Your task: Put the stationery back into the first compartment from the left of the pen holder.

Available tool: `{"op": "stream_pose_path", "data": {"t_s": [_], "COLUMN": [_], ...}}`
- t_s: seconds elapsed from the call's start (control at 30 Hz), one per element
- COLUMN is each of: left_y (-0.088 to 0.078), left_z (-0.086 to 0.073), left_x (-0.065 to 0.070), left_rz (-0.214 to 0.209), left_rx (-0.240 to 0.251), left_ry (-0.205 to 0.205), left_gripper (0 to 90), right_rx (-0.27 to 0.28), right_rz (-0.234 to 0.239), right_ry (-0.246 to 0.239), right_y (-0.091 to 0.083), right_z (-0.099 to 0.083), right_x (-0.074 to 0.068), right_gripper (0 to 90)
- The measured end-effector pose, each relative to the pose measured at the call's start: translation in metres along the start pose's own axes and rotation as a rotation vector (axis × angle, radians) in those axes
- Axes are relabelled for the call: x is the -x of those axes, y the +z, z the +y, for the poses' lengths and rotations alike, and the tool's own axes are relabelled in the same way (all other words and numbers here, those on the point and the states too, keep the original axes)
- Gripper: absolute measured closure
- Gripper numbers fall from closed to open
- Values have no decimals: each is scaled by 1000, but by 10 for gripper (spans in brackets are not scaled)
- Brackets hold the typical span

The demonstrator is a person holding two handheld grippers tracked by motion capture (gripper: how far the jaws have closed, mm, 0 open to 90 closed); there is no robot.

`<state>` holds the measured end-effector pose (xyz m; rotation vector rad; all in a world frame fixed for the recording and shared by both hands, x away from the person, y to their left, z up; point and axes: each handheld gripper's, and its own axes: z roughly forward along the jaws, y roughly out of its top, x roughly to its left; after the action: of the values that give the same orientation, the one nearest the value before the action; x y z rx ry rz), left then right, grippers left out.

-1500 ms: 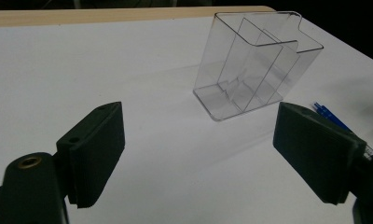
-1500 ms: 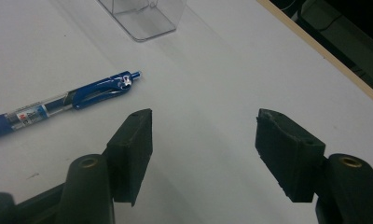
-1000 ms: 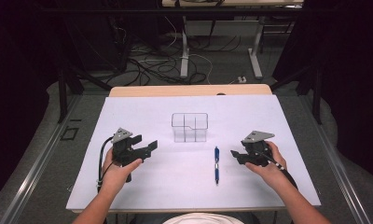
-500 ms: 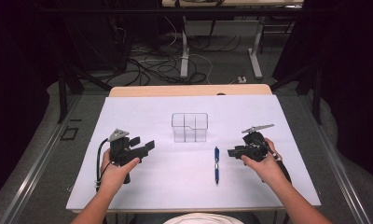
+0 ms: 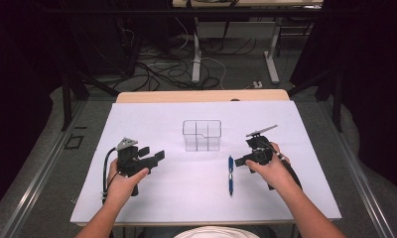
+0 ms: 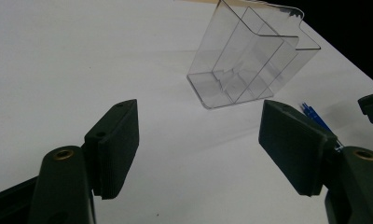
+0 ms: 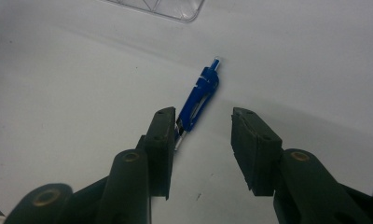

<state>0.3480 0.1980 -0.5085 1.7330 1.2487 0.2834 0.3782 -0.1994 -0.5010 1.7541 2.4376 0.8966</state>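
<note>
White-covered table [image 5: 137, 198], bare wood strip along the far edge. Clear divided organizer [image 5: 202, 135] stands upright near the table's middle, toward the far edge, compartments empty. Left gripper [image 5: 154, 154] sits over the left half, nearer the front edge, jaws wide apart on nothing, pointed at the organizer. Right gripper [image 5: 242, 159] sits over the right half, angled at the blue pen [image 5: 231, 174]; its jaws have just been closing but stand apart with nothing between them, pen beside the left jaw in the right gripper view [image 7: 197, 100]. Pen lies flat on the table, just front-right of the organizer, apart from it. Likely pen-into-organizer: nothing done yet. Grasp, lift and drop-in all remain.
</note>
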Motion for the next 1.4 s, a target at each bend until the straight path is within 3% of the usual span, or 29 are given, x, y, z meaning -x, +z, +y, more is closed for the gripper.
{"op": "stream_pose_path", "data": {"t_s": [0.23, 0.4, 0.57, 0.6, 0.63, 0.7, 0.77, 0.8, 0.93, 1.0, 1.07, 1.1, 1.13, 1.17, 1.2, 1.37, 1.4], "left_y": [2, 5, 5, 5, 5, 4, 4, 4, 5, 5, 4, 4, 4, 4, 4, 5, 5], "left_z": [-1, -3, -3, -3, -2, -2, -2, -2, -3, -2, -2, -2, -2, -2, -2, -2, -2], "left_x": [1, 2, 2, 2, 2, 2, 2, 2, 2, 2, 1, 1, 1, 1, 1, 1, 1], "left_rz": [-6, -5, -4, -5, -6, -6, -6, -7, -9, -8, -14, -13, -13, -13, -13, -16, -16], "left_rx": [-5, -7, -12, -11, -11, -10, -8, -8, -11, -11, -19, -18, -18, -19, -22, -28, -28], "left_ry": [-7, 1, 3, 4, 7, 10, 8, 8, 5, 5, 9, 8, 9, 9, 9, 11, 12], "left_gripper": [286, 286, 286, 287, 287, 287, 286, 286, 286, 286, 287, 286, 286, 286, 287, 286, 286], "right_rx": [-67, -182, -202, -220, -220, -221, -232, -249, -301, -298, -334, -335, -289, -286, -331, -352, -377], "right_rz": [-32, -76, -85, -89, -89, -76, -81, -88, -119, -115, -136, -142, -104, -105, -119, -128, -125], "right_ry": [25, 44, 75, 108, 108, 184, 187, 218, 270, 277, 284, 324, 316, 311, 310, 328, 331], "right_y": [6, 13, 17, 18, 18, 21, 21, 21, 23, 25, 26, 27, 30, 31, 30, 34, 34], "right_z": [6, 10, 16, 20, 20, 24, 25, 28, 33, 35, 36, 37, 34, 33, 35, 33, 33], "right_x": [-5, -11, -19, -22, -22, -26, -26, -27, -27, -27, -27, -28, -26, -25, -25, -25, -24], "right_gripper": [585, 585, 570, 545, 545, 543, 543, 543, 558, 580, 600, 616, 633, 639, 644, 653, 664]}}
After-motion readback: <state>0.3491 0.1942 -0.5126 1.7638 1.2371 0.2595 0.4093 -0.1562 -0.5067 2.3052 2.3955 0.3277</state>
